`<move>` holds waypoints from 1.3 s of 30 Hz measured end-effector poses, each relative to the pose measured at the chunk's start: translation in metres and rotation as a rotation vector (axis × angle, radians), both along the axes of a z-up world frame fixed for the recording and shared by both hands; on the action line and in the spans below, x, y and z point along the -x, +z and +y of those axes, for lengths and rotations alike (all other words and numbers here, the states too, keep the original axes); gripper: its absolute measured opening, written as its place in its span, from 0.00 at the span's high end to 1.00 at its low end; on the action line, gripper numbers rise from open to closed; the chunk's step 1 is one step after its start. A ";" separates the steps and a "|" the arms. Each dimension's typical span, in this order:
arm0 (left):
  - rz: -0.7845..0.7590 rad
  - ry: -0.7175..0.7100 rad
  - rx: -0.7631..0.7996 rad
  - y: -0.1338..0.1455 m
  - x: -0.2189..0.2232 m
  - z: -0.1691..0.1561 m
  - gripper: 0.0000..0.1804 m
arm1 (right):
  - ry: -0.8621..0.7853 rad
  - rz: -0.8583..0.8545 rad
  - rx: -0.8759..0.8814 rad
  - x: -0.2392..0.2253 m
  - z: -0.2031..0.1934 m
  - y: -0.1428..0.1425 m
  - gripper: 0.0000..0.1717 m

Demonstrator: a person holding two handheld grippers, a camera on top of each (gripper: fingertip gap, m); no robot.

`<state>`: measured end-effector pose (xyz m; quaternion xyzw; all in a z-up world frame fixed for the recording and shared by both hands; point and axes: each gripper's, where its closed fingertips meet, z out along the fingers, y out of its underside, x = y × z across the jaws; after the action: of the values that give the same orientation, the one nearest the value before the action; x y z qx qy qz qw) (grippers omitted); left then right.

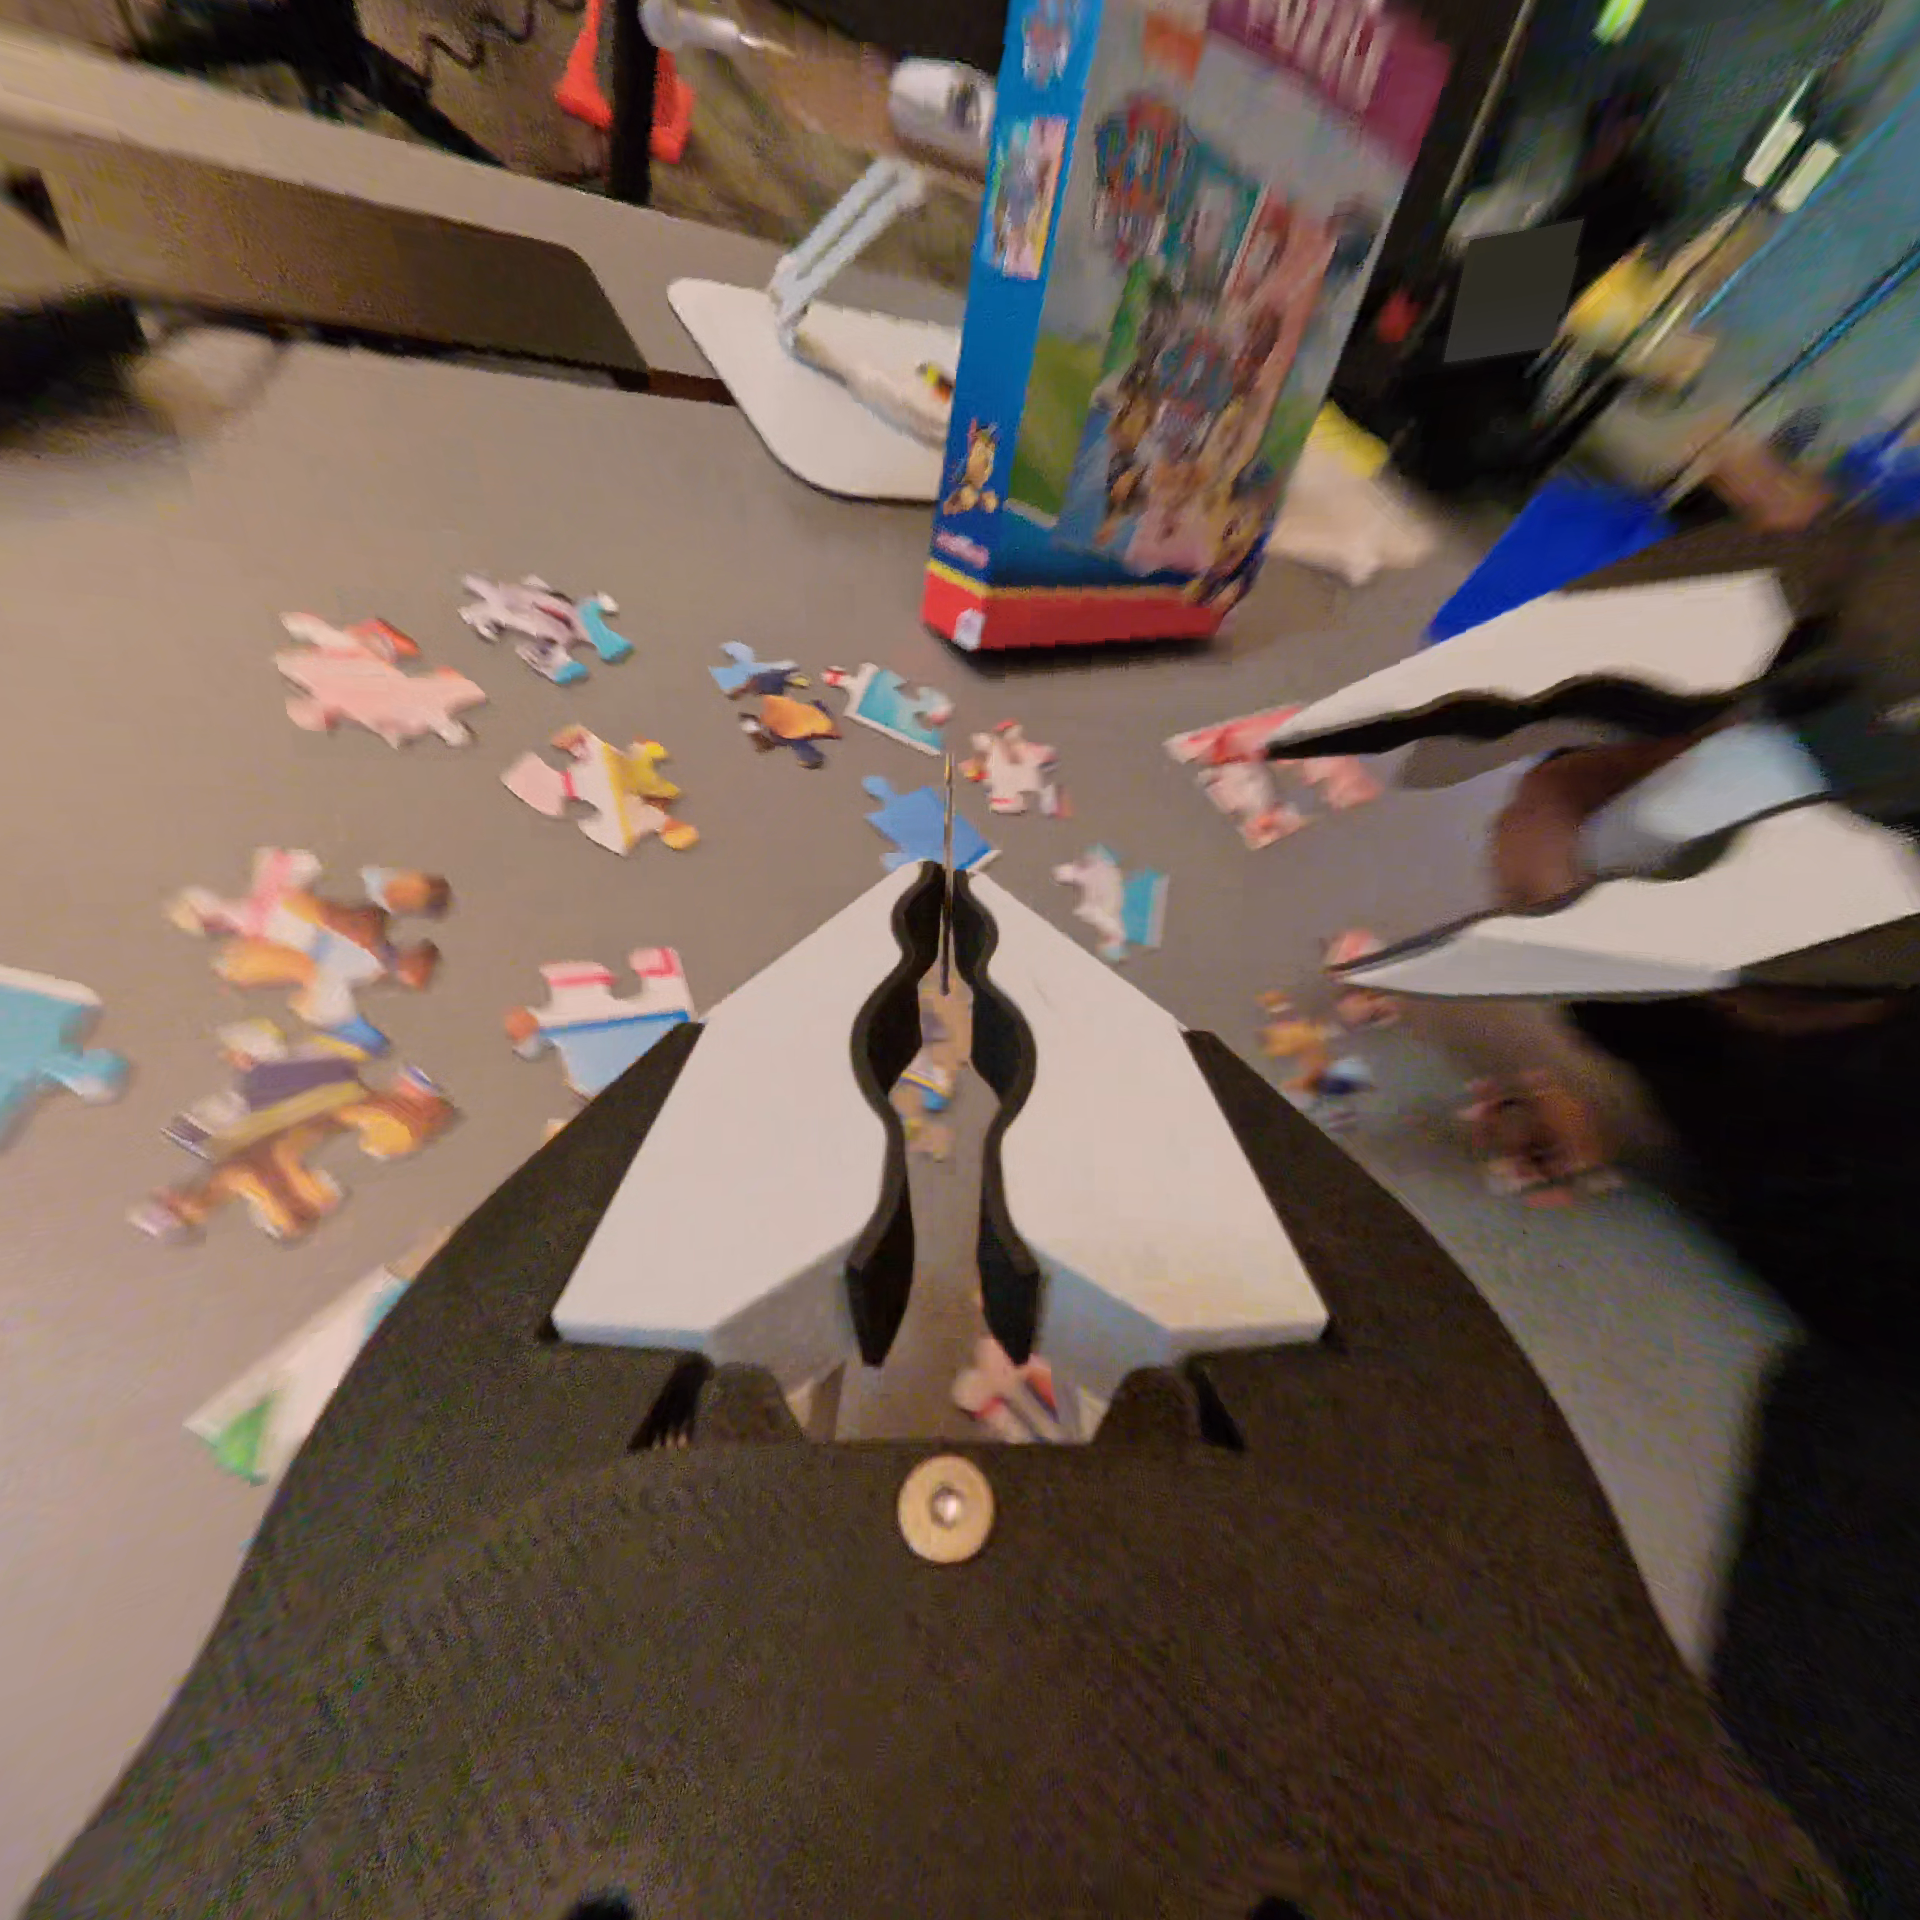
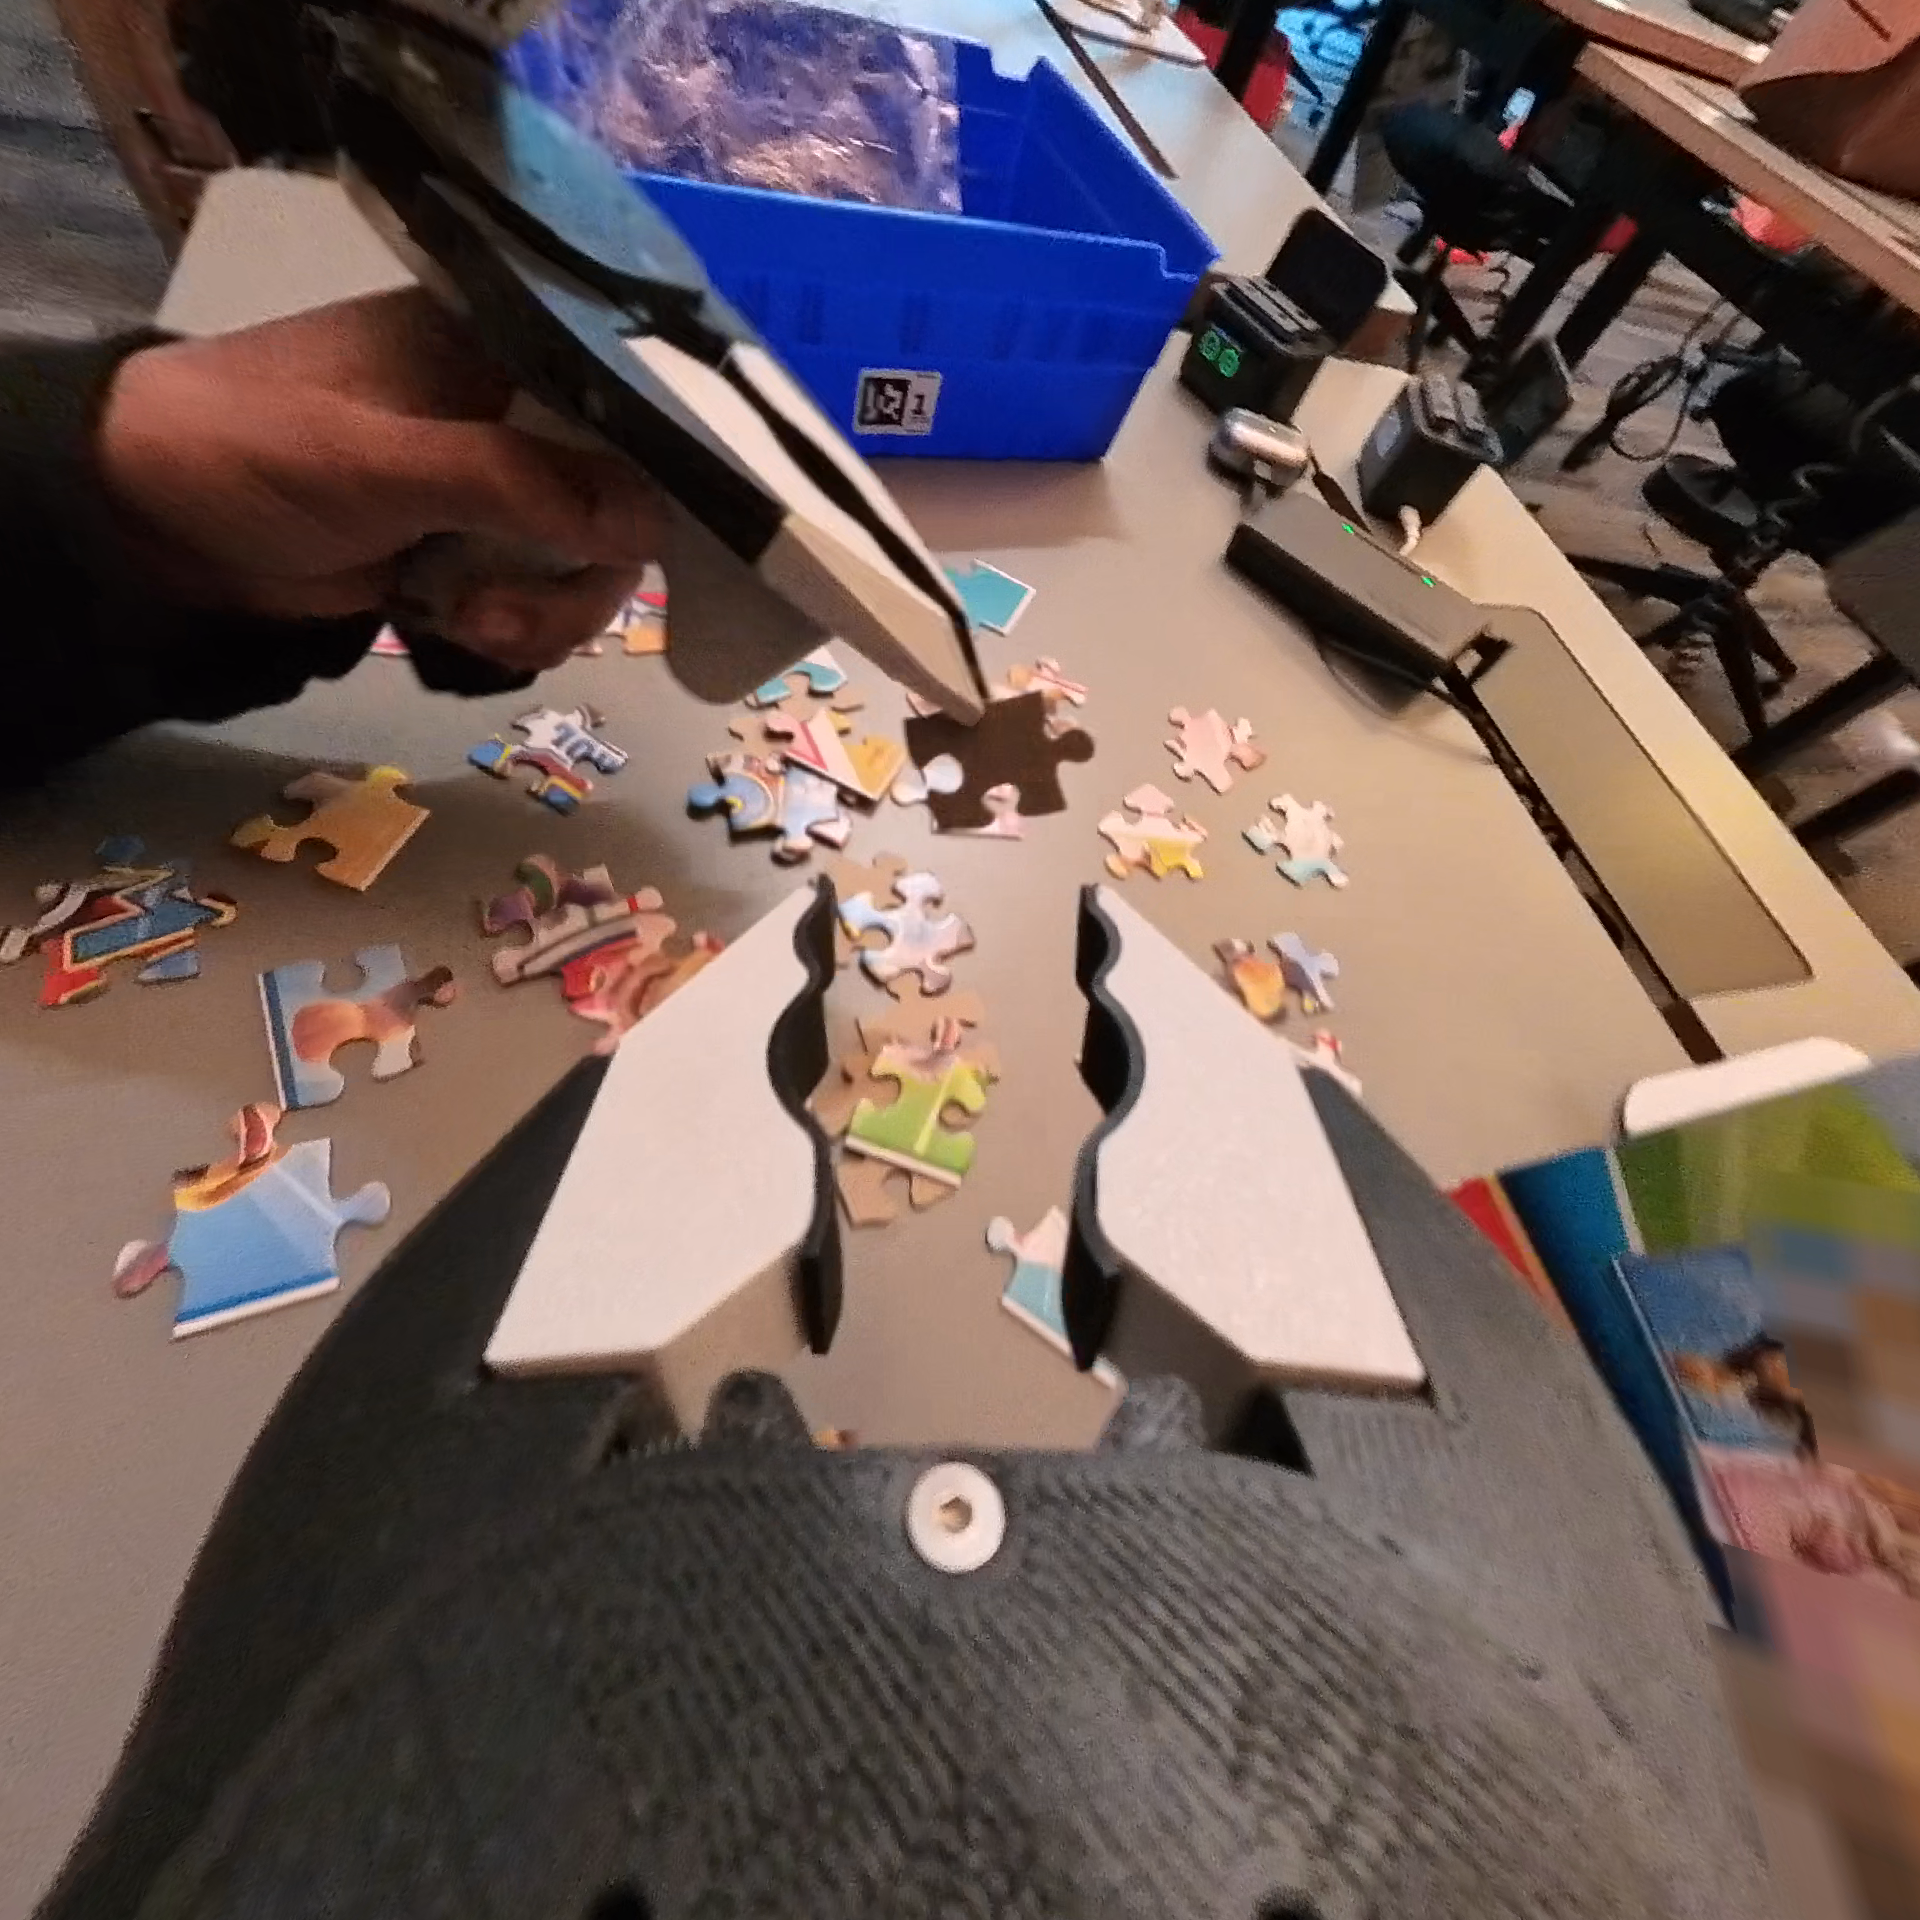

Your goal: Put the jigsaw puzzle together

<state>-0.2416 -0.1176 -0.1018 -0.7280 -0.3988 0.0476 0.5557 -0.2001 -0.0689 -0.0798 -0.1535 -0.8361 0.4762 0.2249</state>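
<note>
We saw the grey counter point(image 2: 1434, 935) run to a long edge on the far right in the right wrist view, w/ black chargers point(image 2: 1351, 582) near that edge and a blue bin point(image 2: 966, 312) at the back. A tall puzzle box point(image 1: 1143, 343) stood upright beyond the loose pieces, a white lamp base point(image 1: 821, 395) just left of it. Open room was scant: scattered puzzle pieces point(image 1: 592, 779) covered most of the middle, bare counter mainly at the near left & toward the right edge.

The left gripper point(image 1: 947, 883) had its jaws together, clamped on one puzzle piece point(image 2: 987, 769), held edge-on and lifted off the counter; its underside showed dark brown from the right wrist view, hanging from the tips above other pieces. A hand point(image 2: 343, 488) gripped the handle.

The right gripper point(image 2: 956, 904) had jaws apart, nothing betw. them, above a pale blue piece point(image 2: 914, 925) and a green piece point(image 2: 920, 1117).
</note>
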 end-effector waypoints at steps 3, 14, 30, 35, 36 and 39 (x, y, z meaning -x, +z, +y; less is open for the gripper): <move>0.126 -0.023 0.330 -0.016 0.022 0.011 1.00 | -0.054 0.008 -0.004 -0.008 0.021 -0.003 0.74; 0.159 -0.068 0.878 -0.078 0.041 0.022 0.78 | -0.161 -0.003 0.042 -0.029 0.071 -0.008 0.76; -0.129 0.104 0.186 -0.030 -0.014 -0.026 0.74 | -0.149 -0.065 0.174 -0.033 0.075 -0.005 0.78; -0.139 0.099 0.177 -0.036 -0.018 -0.022 0.75 | -0.162 -0.061 0.172 -0.033 0.079 -0.002 0.78; -0.138 0.095 0.177 -0.036 -0.017 -0.020 0.75 | -0.165 -0.061 0.172 -0.033 0.080 -0.002 0.78; -0.129 0.083 0.187 -0.035 -0.013 -0.017 0.75 | -0.176 -0.060 0.174 -0.034 0.082 -0.002 0.78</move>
<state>-0.2288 -0.1342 -0.1370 -0.7611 -0.4572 0.0606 0.4562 -0.1664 0.0132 -0.0814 -0.2595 -0.7812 0.5205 0.2268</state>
